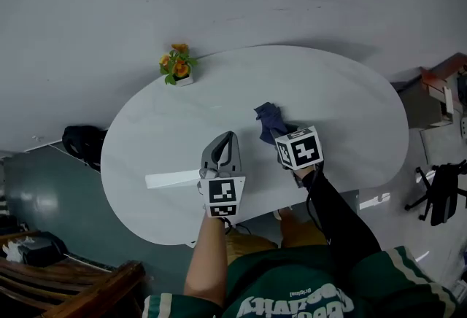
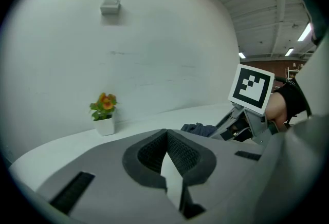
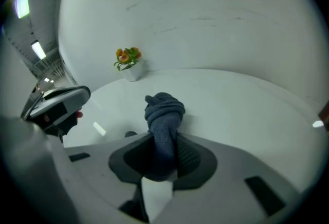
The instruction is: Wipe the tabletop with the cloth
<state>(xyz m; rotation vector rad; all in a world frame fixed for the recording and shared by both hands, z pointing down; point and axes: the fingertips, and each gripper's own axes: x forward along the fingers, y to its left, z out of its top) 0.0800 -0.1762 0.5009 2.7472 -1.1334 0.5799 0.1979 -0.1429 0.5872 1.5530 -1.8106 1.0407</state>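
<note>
A dark blue cloth point(image 1: 271, 119) point(image 3: 164, 115) lies bunched on the white oval tabletop point(image 1: 343, 112), near its middle. My right gripper point(image 1: 279, 133) point(image 3: 163, 151) is shut on the cloth's near end, and the rest of the cloth sticks out ahead of the jaws, onto the table. The left gripper point(image 1: 228, 140) point(image 2: 167, 138) is shut with nothing between its jaws. It hovers over the table's near side, just left of the right one. From the left gripper view the cloth point(image 2: 199, 128) shows to the right, beside the right gripper's marker cube point(image 2: 251, 88).
A small potted plant point(image 1: 177, 65) point(image 2: 104, 113) point(image 3: 128, 62) with orange flowers stands at the table's far left edge. A black bag point(image 1: 82, 143) lies on the floor left of the table. An office chair point(image 1: 440, 192) and shelving stand to the right. A wooden bench point(image 1: 66, 280) is at the lower left.
</note>
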